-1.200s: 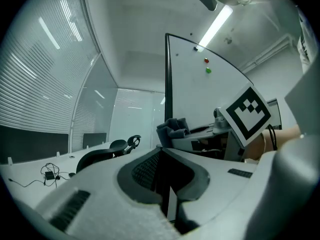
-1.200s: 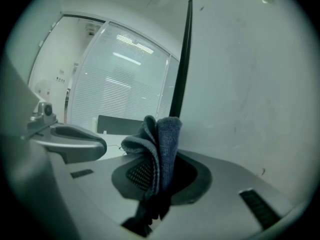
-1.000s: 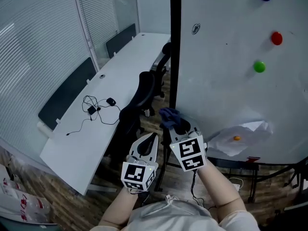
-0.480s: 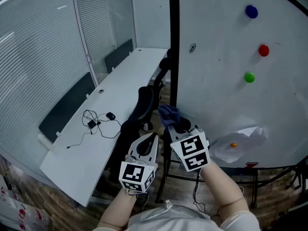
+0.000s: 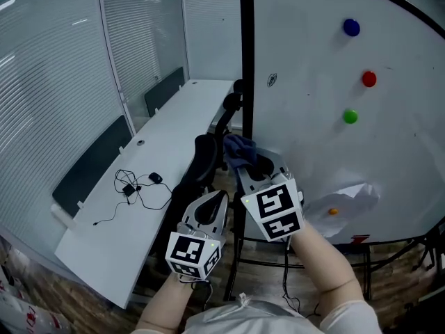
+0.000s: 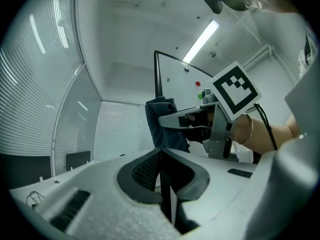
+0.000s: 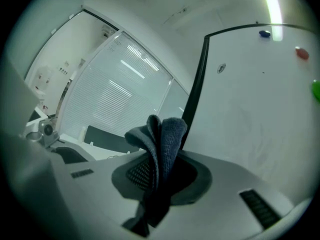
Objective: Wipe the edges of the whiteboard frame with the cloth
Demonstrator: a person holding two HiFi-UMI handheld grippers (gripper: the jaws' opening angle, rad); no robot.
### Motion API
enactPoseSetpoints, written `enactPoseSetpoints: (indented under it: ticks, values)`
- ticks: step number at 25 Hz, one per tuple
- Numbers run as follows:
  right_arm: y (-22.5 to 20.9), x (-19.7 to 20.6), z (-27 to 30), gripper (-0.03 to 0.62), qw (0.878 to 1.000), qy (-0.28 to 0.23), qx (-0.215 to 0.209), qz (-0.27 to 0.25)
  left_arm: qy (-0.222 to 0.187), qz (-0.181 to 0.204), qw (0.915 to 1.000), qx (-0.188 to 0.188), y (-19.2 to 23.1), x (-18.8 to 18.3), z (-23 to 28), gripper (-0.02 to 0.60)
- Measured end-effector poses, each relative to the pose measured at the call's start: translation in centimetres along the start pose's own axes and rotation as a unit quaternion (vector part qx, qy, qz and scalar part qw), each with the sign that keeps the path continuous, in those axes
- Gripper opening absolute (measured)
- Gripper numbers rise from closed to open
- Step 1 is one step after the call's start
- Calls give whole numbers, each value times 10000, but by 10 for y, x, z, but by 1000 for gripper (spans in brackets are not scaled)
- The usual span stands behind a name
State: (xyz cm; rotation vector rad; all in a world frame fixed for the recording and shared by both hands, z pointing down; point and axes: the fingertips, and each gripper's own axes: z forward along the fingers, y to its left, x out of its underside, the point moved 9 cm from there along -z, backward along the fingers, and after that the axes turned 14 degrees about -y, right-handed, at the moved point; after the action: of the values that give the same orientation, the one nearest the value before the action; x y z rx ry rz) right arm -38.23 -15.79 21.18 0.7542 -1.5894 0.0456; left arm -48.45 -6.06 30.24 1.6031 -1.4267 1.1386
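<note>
Cloth at the lower left edge of the whiteboard frame; most of the wiping looks yet to do.

My right gripper is clamped on the bunched dark cloth and holds it against or just beside the black upright; I cannot tell if it touches. I judge that the long run upward and the curved top edge remain. My left gripper hangs below with its jaws together, empty. Upward the way is open; to the left the office chair and desk crowd the frame, and the board face lies to the right.
</note>
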Motion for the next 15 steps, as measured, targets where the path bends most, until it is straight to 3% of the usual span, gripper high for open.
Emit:
enactPoseSetpoints:
  ticks: [4, 11, 15]
  values:
    - [-4, -3, -2, 64, 9998, -21, -42, 187, -204, 28, 9997, -93, 5, -14, 7, 18]
    - [-11, -30, 4, 64, 9988, -399, 216, -187, -247, 150, 9996, 67, 0, -25, 17, 18]
    - [-20, -50, 10, 64, 9974, -602, 264, -285, -235, 434, 9988, 17, 3, -35, 24, 18]
